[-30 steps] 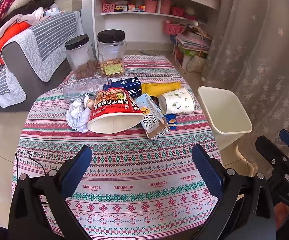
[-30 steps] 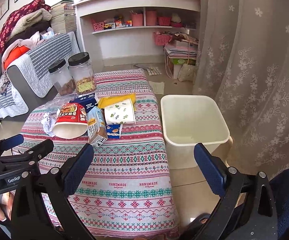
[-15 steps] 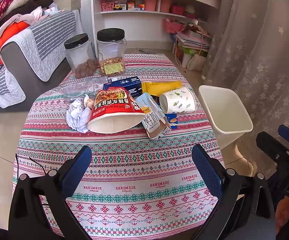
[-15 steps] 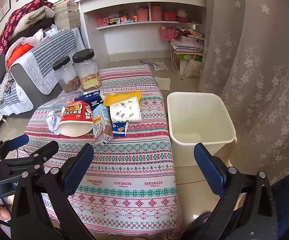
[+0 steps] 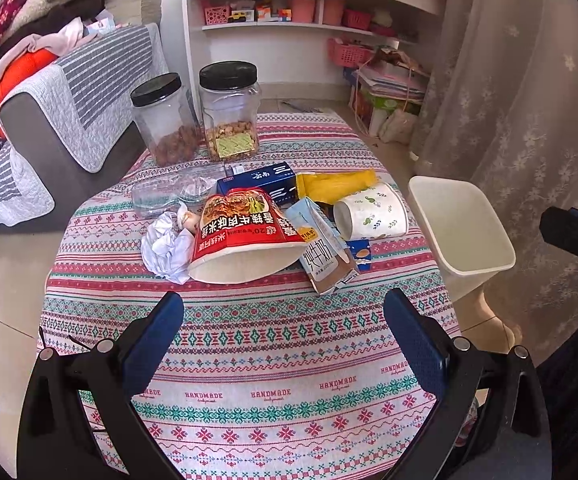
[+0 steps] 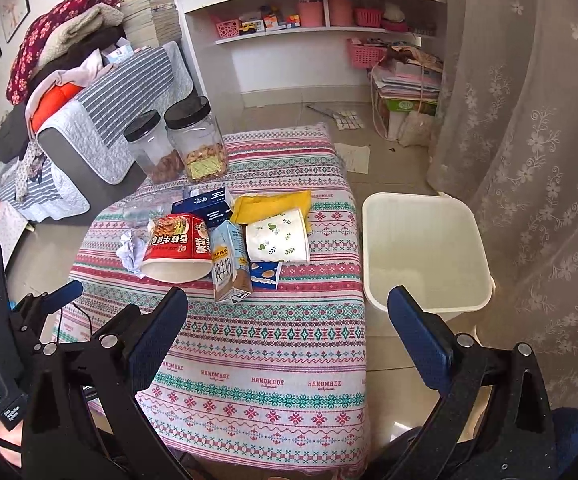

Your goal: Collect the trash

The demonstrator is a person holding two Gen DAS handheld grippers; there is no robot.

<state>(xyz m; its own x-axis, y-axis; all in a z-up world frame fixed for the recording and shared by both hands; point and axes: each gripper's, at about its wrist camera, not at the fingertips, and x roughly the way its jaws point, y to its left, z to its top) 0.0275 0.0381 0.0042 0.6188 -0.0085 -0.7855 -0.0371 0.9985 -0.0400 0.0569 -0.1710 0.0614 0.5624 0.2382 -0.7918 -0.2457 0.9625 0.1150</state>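
Left wrist view: the left gripper [image 5: 283, 332] fills the bottom of the frame, jaws wide and empty, over a surface [image 5: 269, 360] spread with a patterned cloth printed "HANDMADE". In the right wrist view the right gripper [image 6: 287, 328] likewise has wide, empty jaws low in the frame. Mid-frame lies the trash: a crumpled tissue [image 5: 167, 244], a red noodle bowl [image 5: 241, 236] with Chinese print and "20", a milk carton [image 5: 321, 250] marked "200mL", a paper cup [image 5: 373, 212] on its side, a yellow bag [image 5: 335, 184] and a blue box [image 5: 257, 178]. At right, beside the surface, a white bin [image 5: 465, 232] stands on the floor. Beyond the trash stand two black-lidded jars [image 5: 229, 112]. Farther up are a sofa [image 5: 69, 92], white shelves [image 5: 309, 28] and a lace curtain [image 5: 529, 100].
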